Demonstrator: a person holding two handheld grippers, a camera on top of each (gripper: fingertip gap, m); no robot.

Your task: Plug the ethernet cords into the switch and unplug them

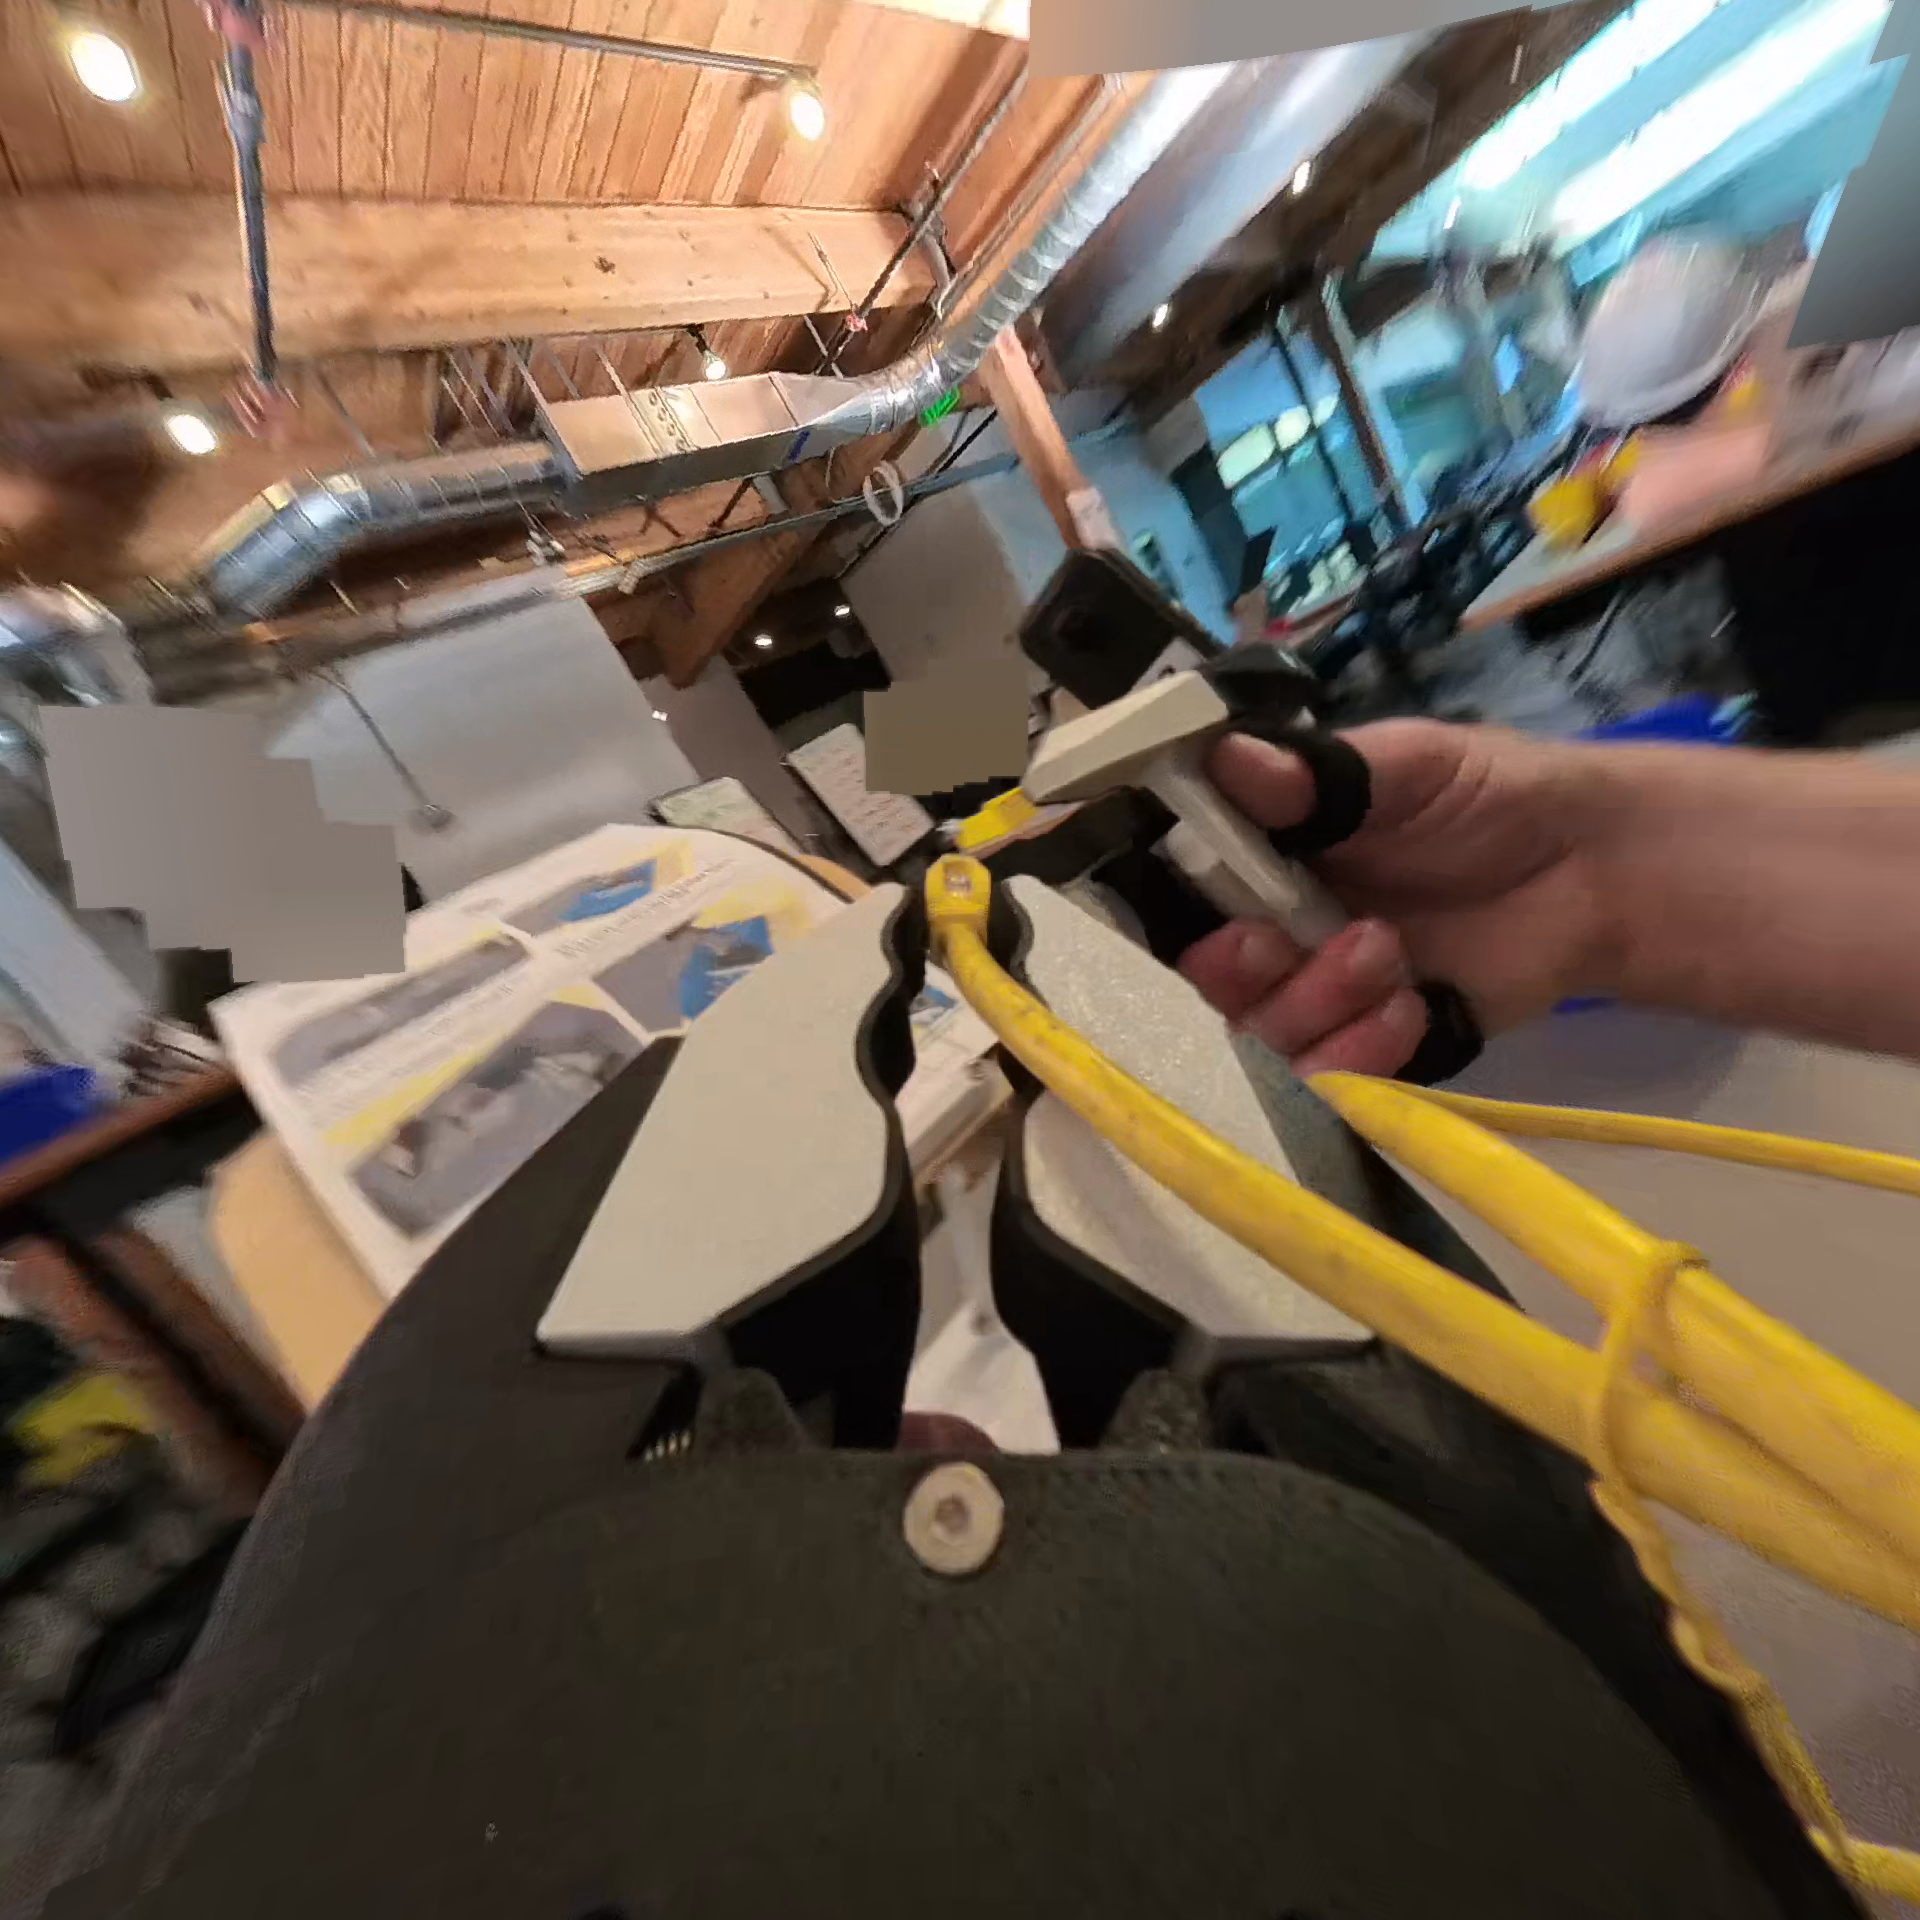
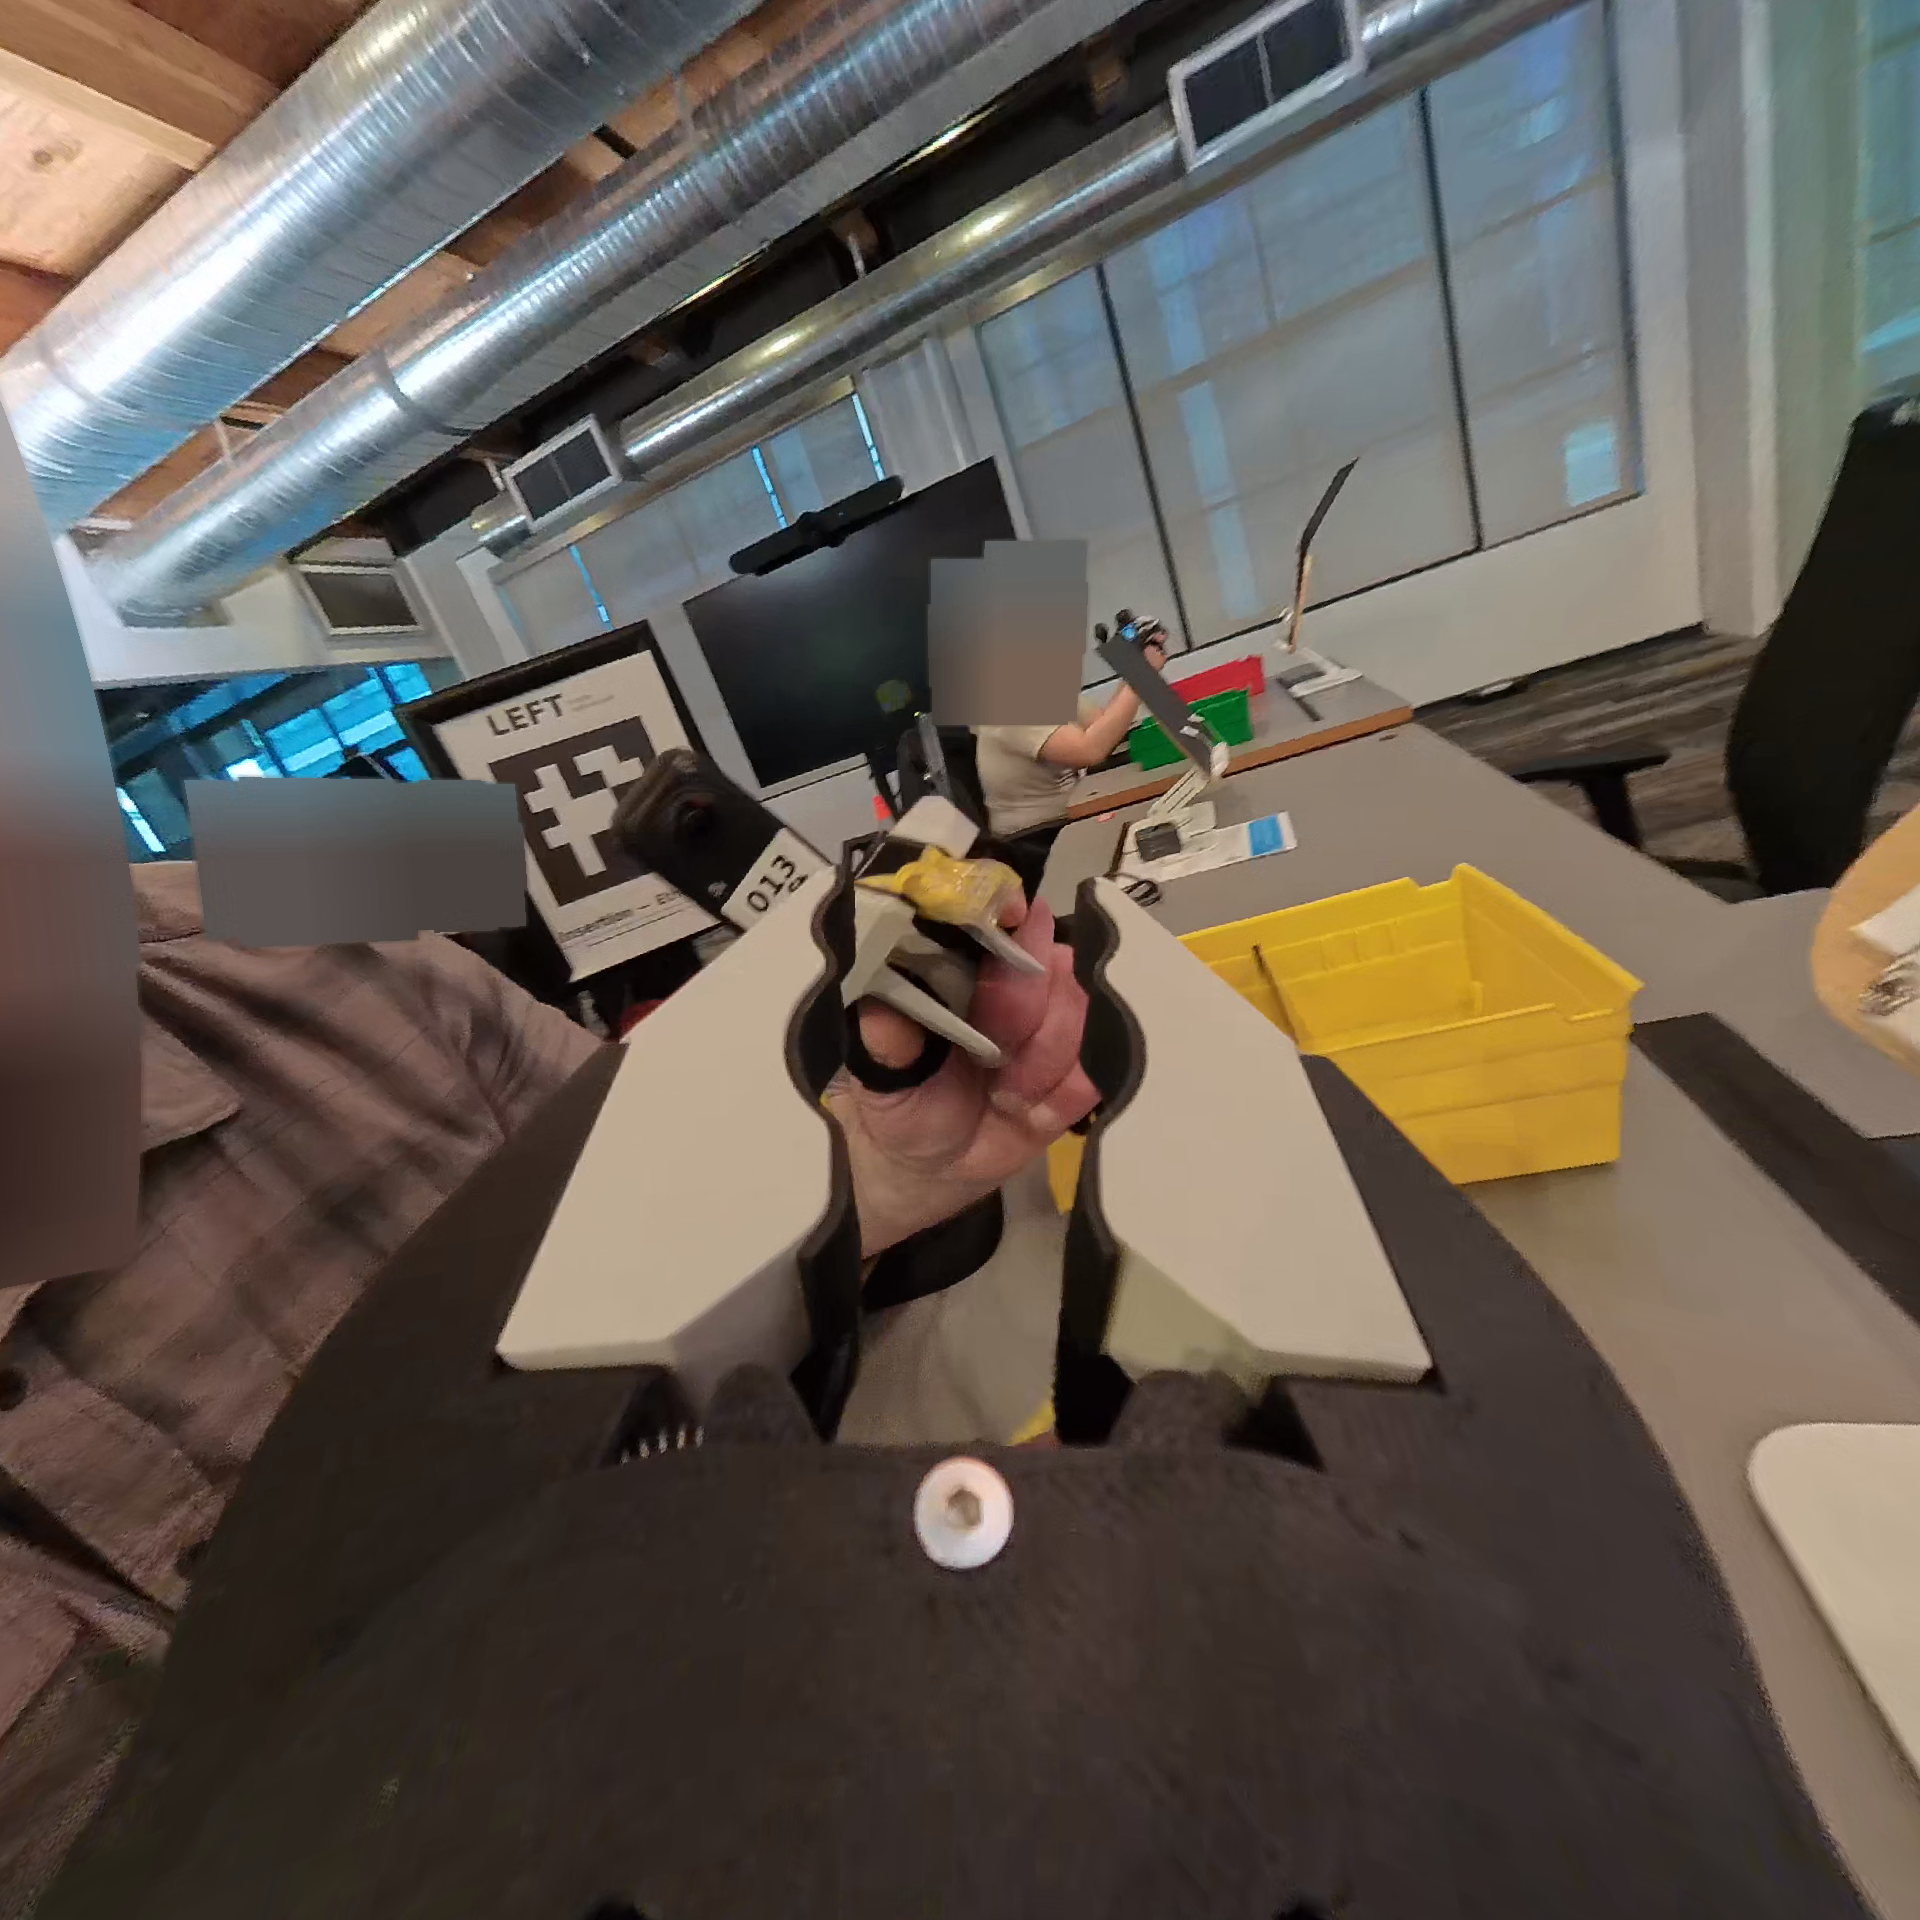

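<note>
My left gripper [image 1: 961,904] is shut on a yellow ethernet cord [image 1: 1195,1153] just behind its plug end. The cord runs down to the right into a tied yellow bundle [image 1: 1704,1382]. A hand holds my right gripper [image 1: 1013,821] close in front, tips facing the left gripper's tips. In the right wrist view my right gripper [image 2: 961,914] is open, and the yellow plug [image 2: 951,881], held by the hand-held left gripper, shows between its fingertips. I cannot tell if they touch it. No switch is in view.
A yellow plastic bin [image 2: 1455,1029] stands on the grey table [image 2: 1662,1299] at right, with a white flat object [image 2: 1849,1558] nearer. A marker board [image 2: 582,800] and a person's shirt are at left. Printed sheets [image 1: 499,1018] lie beyond the left gripper. My two grippers' fingertips are within a few centimetres of each other.
</note>
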